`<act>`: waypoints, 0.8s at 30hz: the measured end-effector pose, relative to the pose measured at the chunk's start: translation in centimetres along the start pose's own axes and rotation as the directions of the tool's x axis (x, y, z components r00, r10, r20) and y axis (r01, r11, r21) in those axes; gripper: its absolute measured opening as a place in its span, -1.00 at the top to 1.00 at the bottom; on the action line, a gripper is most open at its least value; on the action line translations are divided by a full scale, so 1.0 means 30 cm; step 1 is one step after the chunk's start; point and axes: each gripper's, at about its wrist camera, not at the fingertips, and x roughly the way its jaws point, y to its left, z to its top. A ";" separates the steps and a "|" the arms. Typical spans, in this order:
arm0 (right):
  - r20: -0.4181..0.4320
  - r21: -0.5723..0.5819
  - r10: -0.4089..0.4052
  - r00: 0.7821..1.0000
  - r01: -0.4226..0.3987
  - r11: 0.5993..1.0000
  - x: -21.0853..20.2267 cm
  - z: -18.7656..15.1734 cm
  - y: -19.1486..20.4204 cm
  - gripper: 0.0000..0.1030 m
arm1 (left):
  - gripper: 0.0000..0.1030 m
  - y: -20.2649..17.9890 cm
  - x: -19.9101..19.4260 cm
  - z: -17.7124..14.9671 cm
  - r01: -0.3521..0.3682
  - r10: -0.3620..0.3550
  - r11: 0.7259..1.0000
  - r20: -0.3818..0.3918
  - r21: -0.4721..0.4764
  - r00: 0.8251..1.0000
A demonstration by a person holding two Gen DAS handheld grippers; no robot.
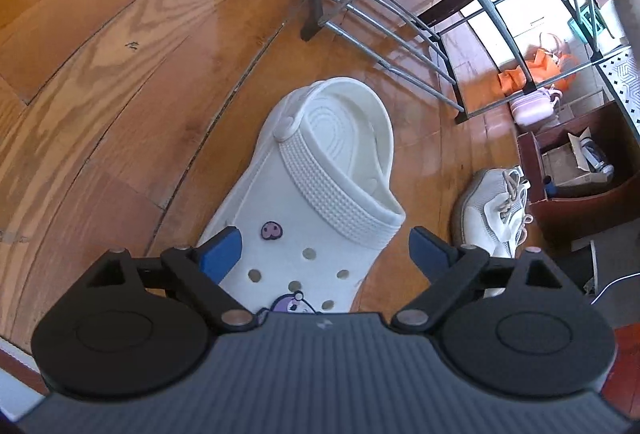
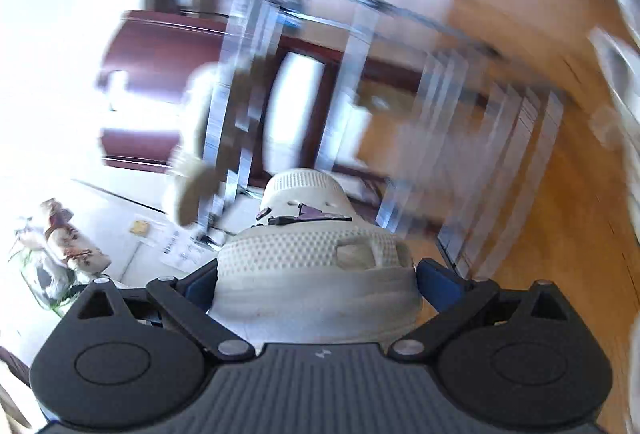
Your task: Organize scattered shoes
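Left wrist view: our left gripper (image 1: pixel 320 254) hangs spread wide over the white clog (image 1: pixel 316 202) lying on the wood floor (image 1: pixel 100 54), pads clear; we should centre before squeezing.
Right wrist view: our right gripper (image 2: pixel 316 286) clamps the second clog (image 2: pixel 316 266) aloft; we should carry it steadily toward the blurred metal rack (image 2: pixel 400 114).

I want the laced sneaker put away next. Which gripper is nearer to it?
Left. The left gripper hovers open over a white clog beside the sneaker; the right gripper holds another clog aloft.

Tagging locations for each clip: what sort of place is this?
Probably a home entryway or living area: wooden floor, a metal shoe rack, and a white clog and sneaker lying loose.
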 end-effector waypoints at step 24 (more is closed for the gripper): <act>0.294 -0.926 -0.246 0.924 0.339 0.167 0.776 -0.443 0.338 -0.97 | -0.86 0.067 -0.010 0.005 0.048 -0.048 0.995 0.003 -0.090 0.999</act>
